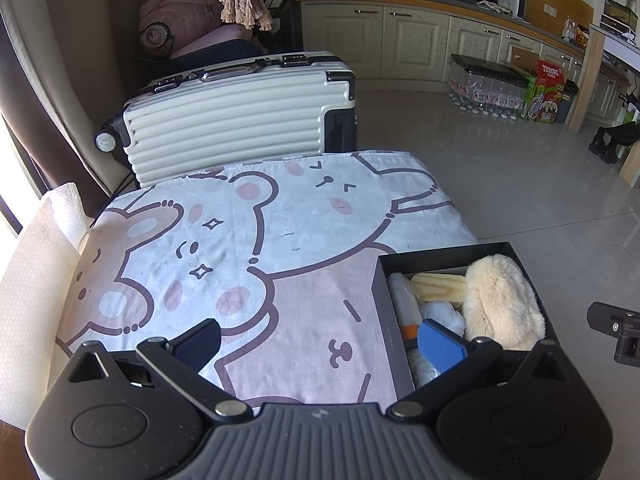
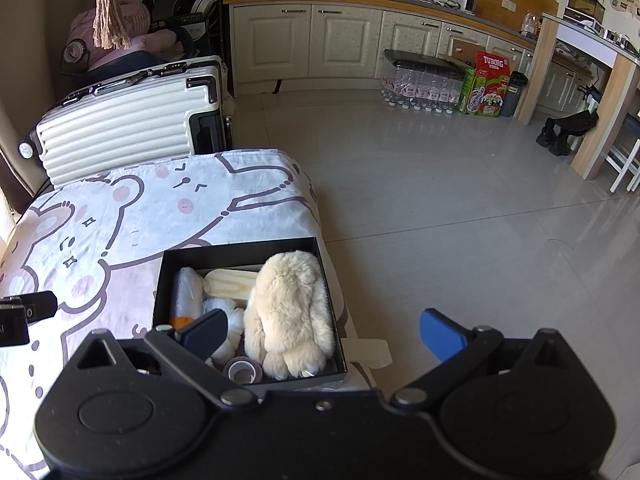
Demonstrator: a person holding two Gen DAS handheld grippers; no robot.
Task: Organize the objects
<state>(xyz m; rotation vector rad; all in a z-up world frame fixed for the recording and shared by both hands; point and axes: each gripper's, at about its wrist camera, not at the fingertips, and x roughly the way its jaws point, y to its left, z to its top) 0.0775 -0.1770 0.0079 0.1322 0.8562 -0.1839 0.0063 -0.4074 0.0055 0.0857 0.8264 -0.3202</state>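
On table: black box [image 2: 240, 252] at its right edge, holding plush [image 2: 288, 316], wood block [image 2: 230, 284], tape roll [image 2: 244, 371].
Plush: probably light and squishy; grab mid-body.
Left gripper [image 1: 320, 340]: wide, empty.
Right gripper [image 2: 324, 330]: wide, empty.

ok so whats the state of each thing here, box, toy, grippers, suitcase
box: open, no lid, packed with items
plush toy: lying inside the box, right side
tape roll: in the box's near corner
wooden piece: in the box, partly under the toy
left gripper: open, empty
right gripper: open, empty
suitcase: closed, on its side
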